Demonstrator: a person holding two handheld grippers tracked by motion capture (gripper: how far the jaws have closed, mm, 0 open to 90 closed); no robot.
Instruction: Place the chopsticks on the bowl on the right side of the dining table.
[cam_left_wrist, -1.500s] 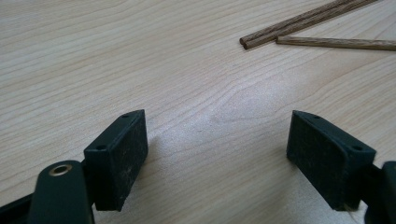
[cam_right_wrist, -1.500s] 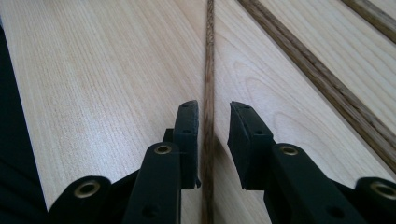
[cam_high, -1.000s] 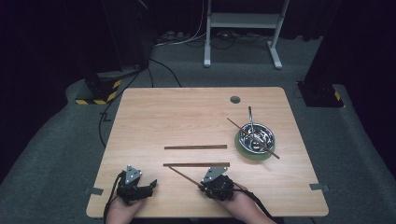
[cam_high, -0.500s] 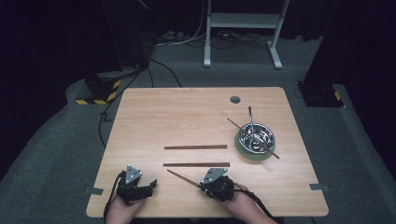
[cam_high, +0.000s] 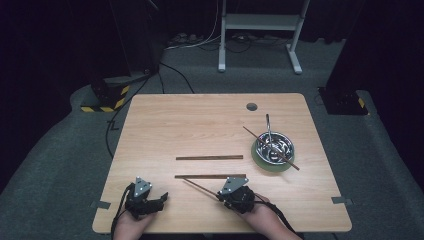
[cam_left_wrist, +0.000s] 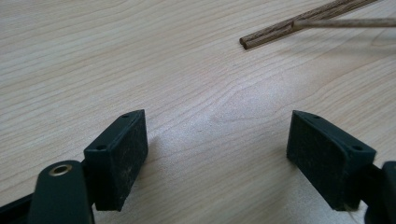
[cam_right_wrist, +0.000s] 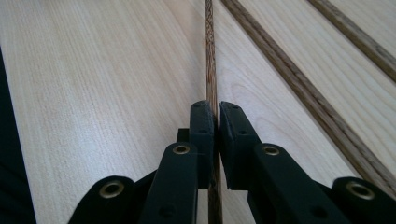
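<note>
The right tool (cam_high: 220, 196) is closed tight on one wooden chopstick (cam_right_wrist: 209, 70); in the right gripper view its two black jaws press the stick from both sides, close to one end. Earlier frames are there, and its jaws have just been closing on this stick. The left tool (cam_left_wrist: 233, 154) stands wide open with nothing between the jaws, and it rests low over the bare desk (cam_high: 165, 125) near the front edge.

The held chopstick (cam_high: 200, 188) is at the front middle of the desk. Its long axis runs straight away from the jaws, and in the high view the free end points up and to the left, slanting under the near pair of chopsticks (cam_high: 210, 176). This pair lies flat across the desk, and a second pair (cam_high: 209, 157) lies beyond it, parallel. Further right, a metal bowl (cam_high: 273, 148) on a green saucer (cam_high: 260, 163) carries another chopstick and a metal utensil.

I think the risk is in the grip position. Because the stick is held near its end, the long free part can swing or slip when lifted. The tip could also knock the near pair and roll it away.
</note>
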